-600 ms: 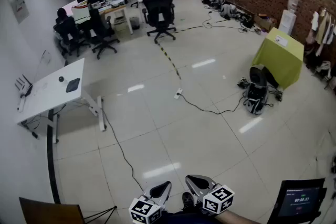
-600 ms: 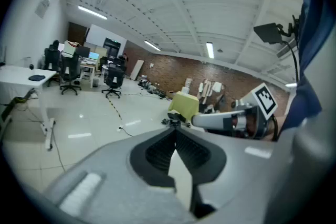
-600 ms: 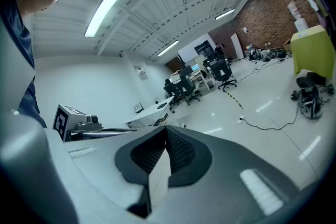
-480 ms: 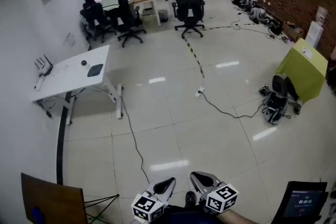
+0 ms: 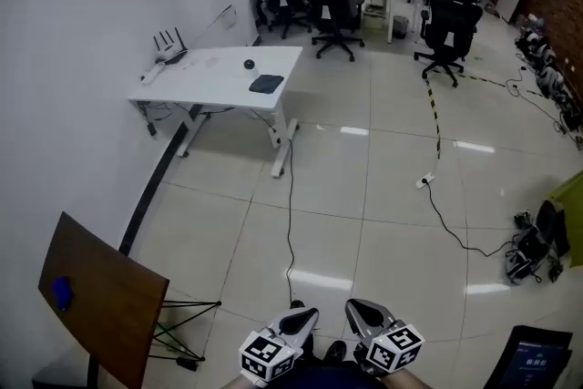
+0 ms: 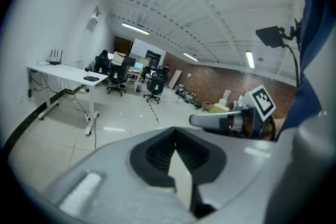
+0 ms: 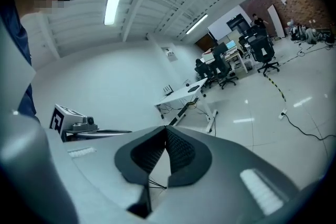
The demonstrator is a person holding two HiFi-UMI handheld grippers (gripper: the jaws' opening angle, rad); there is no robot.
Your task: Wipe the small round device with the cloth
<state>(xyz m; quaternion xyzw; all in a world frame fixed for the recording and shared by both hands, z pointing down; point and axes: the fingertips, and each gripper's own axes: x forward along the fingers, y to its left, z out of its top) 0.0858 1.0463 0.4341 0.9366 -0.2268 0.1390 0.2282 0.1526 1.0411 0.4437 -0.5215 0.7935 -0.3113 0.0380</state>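
Head view first. Left tool (image 5: 301,317) and right tool (image 5: 357,309) low at the bottom edge, side by side, tips aimed up-frame over the tiled floor (image 5: 364,223). Each pressed together, pinching nothing. Far up-frame and well apart from both tools, a white worktop (image 5: 200,77) against the wall. On it the small round device (image 5: 249,64): a dark dot, too small to show any long axis or facing. Cloth (image 5: 266,84) just beside it, toward the worktop's near right corner, lying flat, a dark near-square patch with its sides skewed to the worktop's edge. Router (image 5: 167,50) with upright antennas at the far left end. Black cable (image 5: 291,223) running over the tiles from the worktop's leg toward the tools. Lit screen (image 5: 528,364) at bottom right, digits too small to read.

Over to the left gripper view. Left tool (image 6: 176,136) closed tip to tip, nothing between. Worktop (image 6: 63,73) off at far left, cloth a dark sliver near its right end, device too small to pick out surely. Right tool alongside at the right, its marker cube (image 6: 261,102) showing a black-and-white square pattern.

Now the right gripper view. Right tool (image 7: 167,131) likewise shut tight on nothing. Worktop (image 7: 184,93) straight ahead beyond the tips, well apart, cloth a dark patch on top.
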